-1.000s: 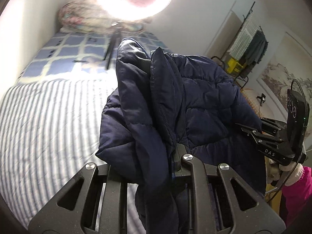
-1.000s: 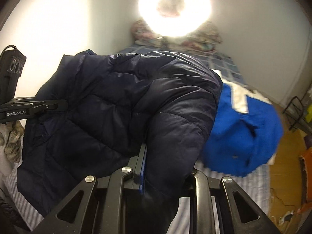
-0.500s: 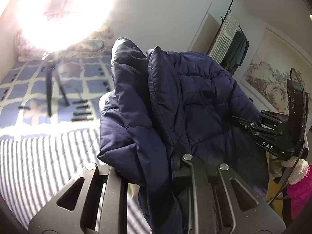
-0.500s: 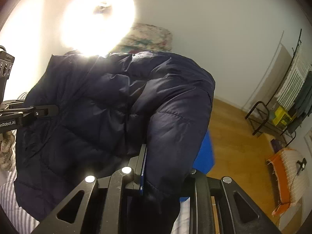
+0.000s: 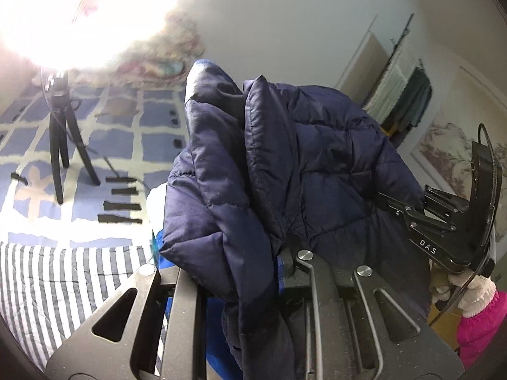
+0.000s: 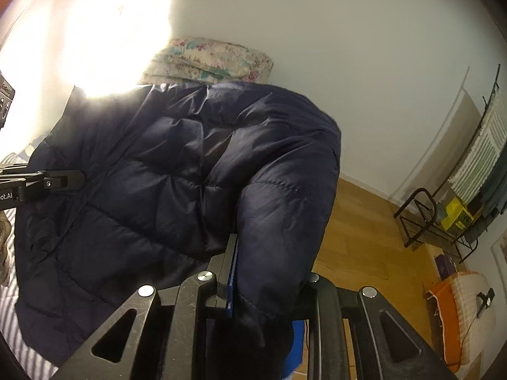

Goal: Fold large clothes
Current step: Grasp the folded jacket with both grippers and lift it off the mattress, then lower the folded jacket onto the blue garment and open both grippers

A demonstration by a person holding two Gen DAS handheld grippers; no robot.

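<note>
Striped bedding (image 5: 47, 272) slides off toward nine o'clock as we swing the navy puffer jacket (image 5: 285, 164) sideways, left gripper (image 5: 253, 272) and right gripper (image 6: 269, 272) each pinching a fold and holding it aloft, so laying it flat remains ahead.

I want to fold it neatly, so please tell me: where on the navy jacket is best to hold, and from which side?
Hold the jacket at its outer edges, one per side, coming from below. It hangs bulky between the left hand-held gripper and the right hand-held gripper, each already shut on a bunched edge, so spreading those edges apart would probably flatten it.
</note>
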